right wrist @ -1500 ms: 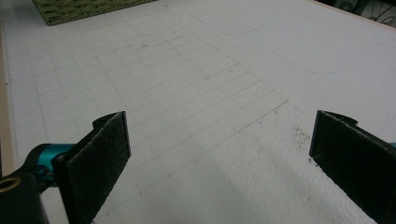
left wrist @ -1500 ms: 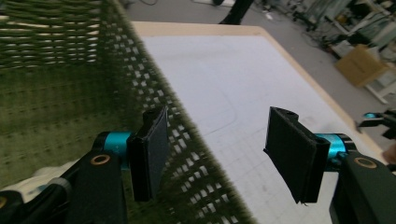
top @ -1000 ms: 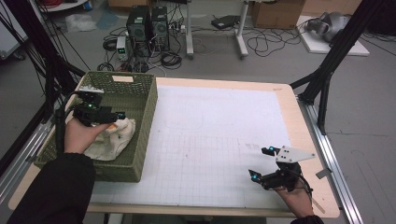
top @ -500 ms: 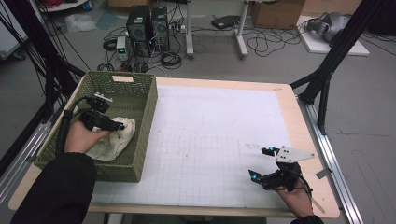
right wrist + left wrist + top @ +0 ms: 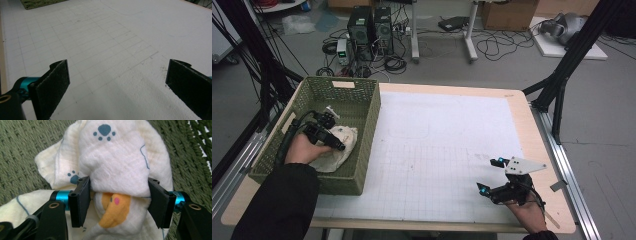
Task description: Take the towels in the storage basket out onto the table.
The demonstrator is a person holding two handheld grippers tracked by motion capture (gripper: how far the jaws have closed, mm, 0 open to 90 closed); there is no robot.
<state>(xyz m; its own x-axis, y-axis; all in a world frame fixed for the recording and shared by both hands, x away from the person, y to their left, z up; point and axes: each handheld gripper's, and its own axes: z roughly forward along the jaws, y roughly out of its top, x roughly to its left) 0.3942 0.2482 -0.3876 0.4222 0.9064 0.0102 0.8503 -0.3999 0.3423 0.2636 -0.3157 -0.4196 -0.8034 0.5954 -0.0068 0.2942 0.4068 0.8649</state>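
Cream muslin, soft and crumpled, makes up the bunched cloth [image 5: 117, 167] printed with dark blue paw marks, thin blue lines and an orange shape with a pink dot; it lies heaped on the floor of the green woven basket [image 5: 362, 100] at the left end of the worktop [image 5: 452, 140]. The left claw [image 5: 117, 195] reaches down into that basket, its jaws set wide and just now drawing inward, with a rounded fold of the cloth between the two black pads [image 5: 81, 200]; the fold touches both pads, though whether they truly squeeze it I cannot tell. The cloth spreads beyond and beneath the claw, its bulk rising just past the jaw tips and more of it trailing back under them. In the high view the left claw [image 5: 329, 140] sits over the cloth's near side. The right claw [image 5: 117, 82] is spread wide with nothing between its pads, low over the white gridded mat [image 5: 107, 37], well apart from the basket.
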